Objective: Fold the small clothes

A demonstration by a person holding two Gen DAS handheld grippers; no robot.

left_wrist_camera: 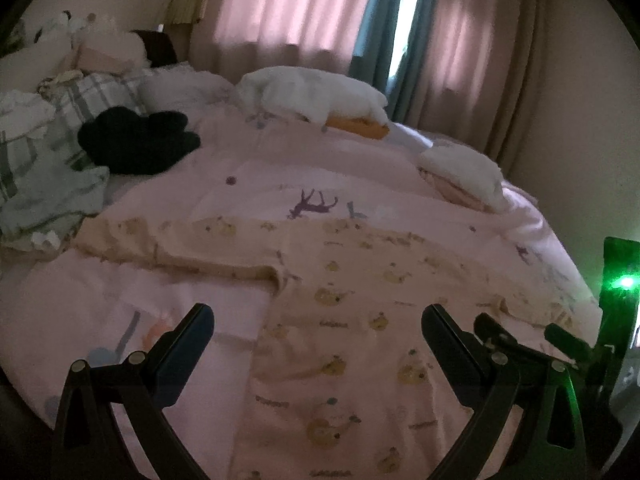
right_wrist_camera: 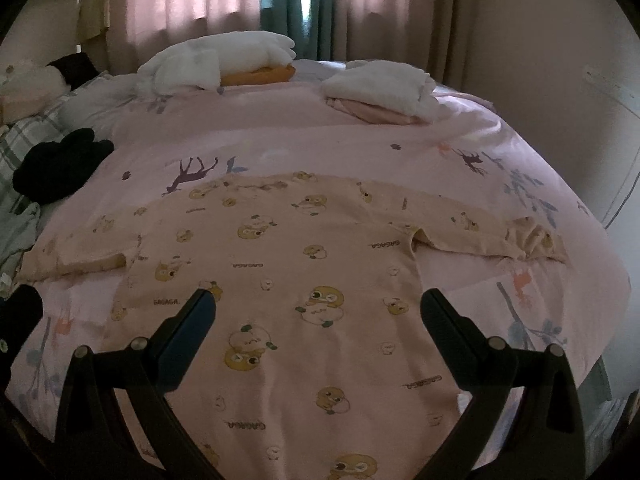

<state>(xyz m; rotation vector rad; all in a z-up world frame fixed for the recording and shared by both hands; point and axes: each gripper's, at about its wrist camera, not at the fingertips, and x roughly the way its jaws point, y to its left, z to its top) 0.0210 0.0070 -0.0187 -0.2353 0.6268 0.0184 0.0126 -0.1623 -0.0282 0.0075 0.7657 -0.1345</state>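
Your left gripper (left_wrist_camera: 318, 316) wide, empty, above shirt's left side. Your right gripper (right_wrist_camera: 319, 300) wide, empty, over shirt's body. Duck-print shirt (right_wrist_camera: 304, 272) lies flat on pink bed cover (right_wrist_camera: 320, 140), sleeves spread. Folded piles (right_wrist_camera: 376, 92) beyond, black garment (left_wrist_camera: 136, 140) far left.

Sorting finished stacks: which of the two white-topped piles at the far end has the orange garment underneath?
The left pile, nearer the curtain gap; orange shows beneath it. The right pile sits on pink instead.

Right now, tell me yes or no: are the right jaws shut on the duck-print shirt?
No: the right gripper hangs with its jaws spread wide above the duck-print shirt, which lies flat and unfolded on the pink bedspread.
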